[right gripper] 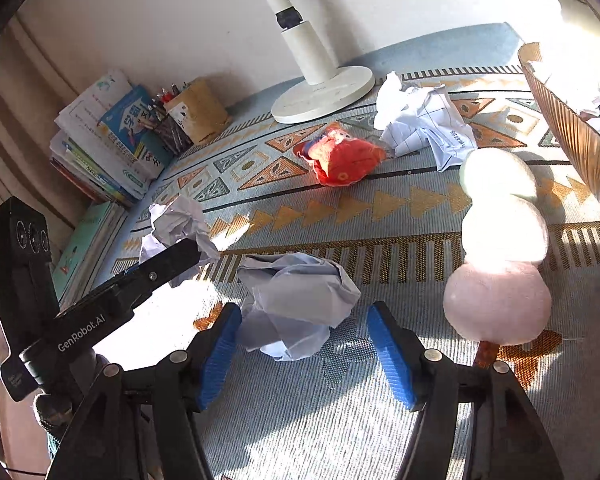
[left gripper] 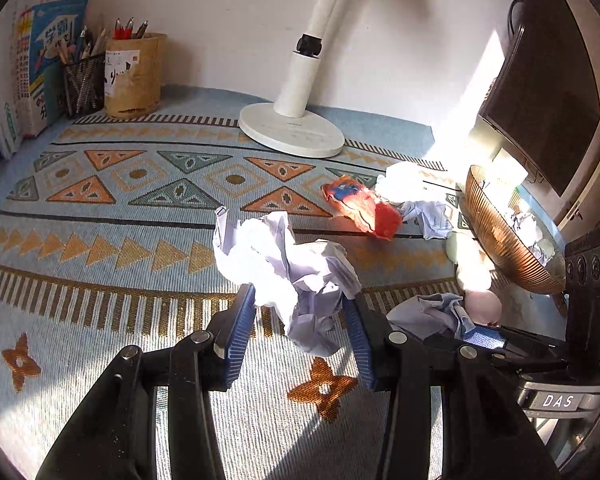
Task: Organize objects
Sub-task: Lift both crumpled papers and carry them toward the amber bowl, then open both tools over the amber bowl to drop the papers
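The crumpled paper [left gripper: 296, 280] sits between the blue pads of the left gripper [left gripper: 300, 320], pinched and seemingly lifted off the patterned cloth [left gripper: 100, 264]. A second paper ball [right gripper: 296, 300] lies on the cloth between the right gripper's [right gripper: 304, 344] jaws — wide, not touching. Best carry each to the ribbed basket [left gripper: 500, 236] slowly, keeping the squeeze firm — paper slips easily.

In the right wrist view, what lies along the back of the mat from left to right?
Stack of books → pencil holders → lamp base → crumpled lined paper → basket.
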### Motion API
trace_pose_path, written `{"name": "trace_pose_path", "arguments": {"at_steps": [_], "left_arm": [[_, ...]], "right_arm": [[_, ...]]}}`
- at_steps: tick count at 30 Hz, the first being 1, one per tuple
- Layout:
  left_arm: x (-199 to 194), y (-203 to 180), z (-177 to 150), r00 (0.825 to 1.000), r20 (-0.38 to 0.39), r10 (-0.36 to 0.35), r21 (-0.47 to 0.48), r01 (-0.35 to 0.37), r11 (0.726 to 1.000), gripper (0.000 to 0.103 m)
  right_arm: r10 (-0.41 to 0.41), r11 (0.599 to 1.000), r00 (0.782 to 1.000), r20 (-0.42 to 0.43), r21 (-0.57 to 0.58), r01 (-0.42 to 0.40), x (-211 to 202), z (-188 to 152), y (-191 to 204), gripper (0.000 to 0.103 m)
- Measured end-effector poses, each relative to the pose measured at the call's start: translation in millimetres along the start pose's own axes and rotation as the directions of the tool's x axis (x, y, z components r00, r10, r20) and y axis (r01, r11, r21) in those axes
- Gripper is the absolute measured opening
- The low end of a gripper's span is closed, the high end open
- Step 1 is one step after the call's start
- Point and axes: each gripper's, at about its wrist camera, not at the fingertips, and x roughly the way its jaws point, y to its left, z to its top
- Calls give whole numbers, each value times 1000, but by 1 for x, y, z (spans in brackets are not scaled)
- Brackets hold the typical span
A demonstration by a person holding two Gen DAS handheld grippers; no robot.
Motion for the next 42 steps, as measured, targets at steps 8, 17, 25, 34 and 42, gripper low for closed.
{"name": "trace_pose_path", "arguments": {"at_steps": [8,17,25,34,42], "left_arm": [[-4,9,-1,1000,19,-17,-42,18,999,42],[-5,0,-3,1000,30,-8,6,8,1000,44],[-4,-3,-2,999,30,24,7,-24,1000,44],[-24,-120,43,979,68,-193,202,176,963,44],[38,-245,68,923,-71,-377,289,381,878,44]], "right_arm": [[-35,999,999,6,-8,35,3,0,1,66],[-9,998,1000,12,59,9,10,5,2,53],[-58,997,994,97,50,53,-16,2,8,32],[-378,920,841,388,257,295,-184,32,-69,32],[-508,824,799,322,451,342,-227,28,-155,33]]}}
